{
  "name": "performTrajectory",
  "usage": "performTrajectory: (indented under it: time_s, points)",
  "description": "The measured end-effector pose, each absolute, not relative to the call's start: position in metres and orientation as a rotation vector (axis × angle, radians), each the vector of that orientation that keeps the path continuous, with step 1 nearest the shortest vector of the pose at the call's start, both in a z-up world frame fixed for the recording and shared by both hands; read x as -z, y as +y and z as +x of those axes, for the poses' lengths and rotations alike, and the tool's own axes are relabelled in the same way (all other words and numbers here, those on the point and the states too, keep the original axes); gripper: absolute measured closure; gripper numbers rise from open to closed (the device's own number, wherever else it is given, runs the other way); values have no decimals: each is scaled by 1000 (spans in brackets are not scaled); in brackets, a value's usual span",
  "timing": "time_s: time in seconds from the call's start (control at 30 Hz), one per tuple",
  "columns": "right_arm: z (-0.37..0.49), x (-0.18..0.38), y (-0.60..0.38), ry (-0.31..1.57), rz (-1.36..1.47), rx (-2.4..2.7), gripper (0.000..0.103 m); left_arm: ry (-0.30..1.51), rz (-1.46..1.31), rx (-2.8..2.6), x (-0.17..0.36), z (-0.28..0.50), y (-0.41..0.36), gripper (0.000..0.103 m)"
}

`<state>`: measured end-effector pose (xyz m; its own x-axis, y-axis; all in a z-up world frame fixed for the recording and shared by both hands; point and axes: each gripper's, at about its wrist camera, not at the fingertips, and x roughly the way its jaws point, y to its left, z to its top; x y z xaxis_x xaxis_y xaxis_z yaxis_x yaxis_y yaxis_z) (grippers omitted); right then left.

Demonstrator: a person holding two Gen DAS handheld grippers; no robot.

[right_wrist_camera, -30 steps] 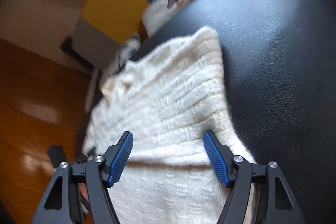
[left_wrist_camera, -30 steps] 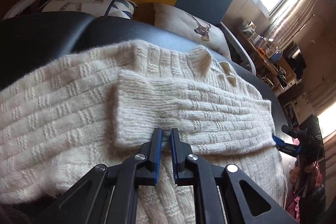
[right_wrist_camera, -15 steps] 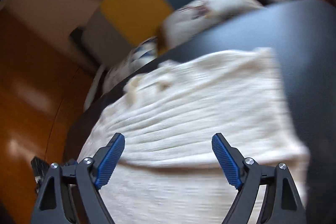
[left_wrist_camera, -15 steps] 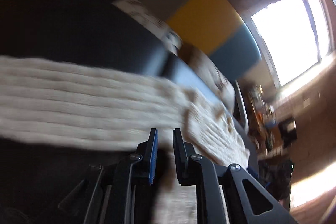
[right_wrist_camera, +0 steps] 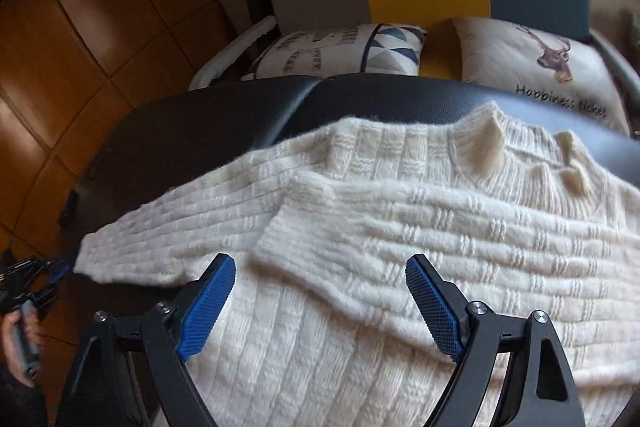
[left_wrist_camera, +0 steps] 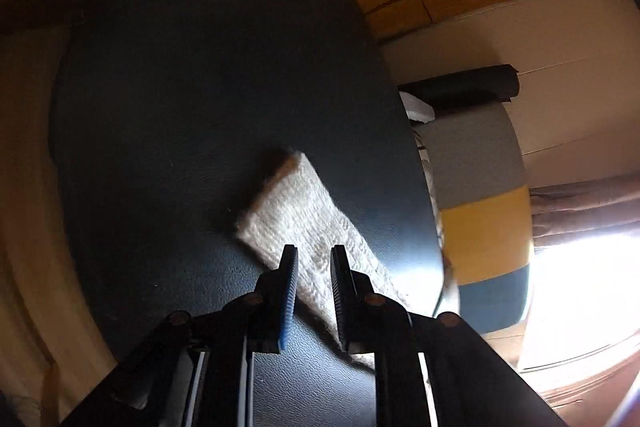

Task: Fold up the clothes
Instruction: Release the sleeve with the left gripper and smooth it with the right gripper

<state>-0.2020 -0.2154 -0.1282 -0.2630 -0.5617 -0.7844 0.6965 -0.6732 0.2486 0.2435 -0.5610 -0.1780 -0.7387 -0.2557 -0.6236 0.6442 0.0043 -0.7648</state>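
Your cream knitted sweater (right_wrist_camera: 400, 227) lies spread on the black padded tabletop (right_wrist_camera: 224, 115), one sleeve folded across its body, the other sleeve (left_wrist_camera: 304, 223) stretched out to the side. Your left hand-held gripper (left_wrist_camera: 314, 259) hovers over that outstretched sleeve, its jaws narrow and opening, nothing pinched. Your right hand-held gripper (right_wrist_camera: 320, 267) stands wide above the sweater's body, empty.

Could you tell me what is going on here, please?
A person with a gripper in each hand is folding a cream knit sweater on a black padded table. One sleeve is already folded across the chest. The left gripper hovers over the other sleeve, opening; the right gripper is open above the body.
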Motion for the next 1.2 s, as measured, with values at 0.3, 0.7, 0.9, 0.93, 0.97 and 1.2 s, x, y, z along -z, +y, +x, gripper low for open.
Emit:
performTrajectory:
  time_s: [0.3, 0.7, 0.9, 0.93, 0.97, 1.2]
  points:
    - [-219, 151, -194, 145, 1239, 2085, 15, 1734, 385, 1719, 200, 227, -551, 85]
    - [-218, 165, -199, 169, 1235, 2047, 5, 1748, 390, 1650, 203, 210, -550, 70]
    - [-215, 166, -199, 180, 1229, 2042, 3, 1763, 411, 1647, 204, 188, -553, 70]
    - [-215, 167, -199, 180, 1229, 2042, 2, 1769, 408, 1641, 205, 185, -553, 70]
    - [-215, 167, -199, 180, 1229, 2041, 2, 1776, 405, 1635, 205, 181, -554, 70]
    - [-214, 167, -198, 174, 1228, 2038, 3, 1759, 410, 1653, 212, 189, -570, 91]
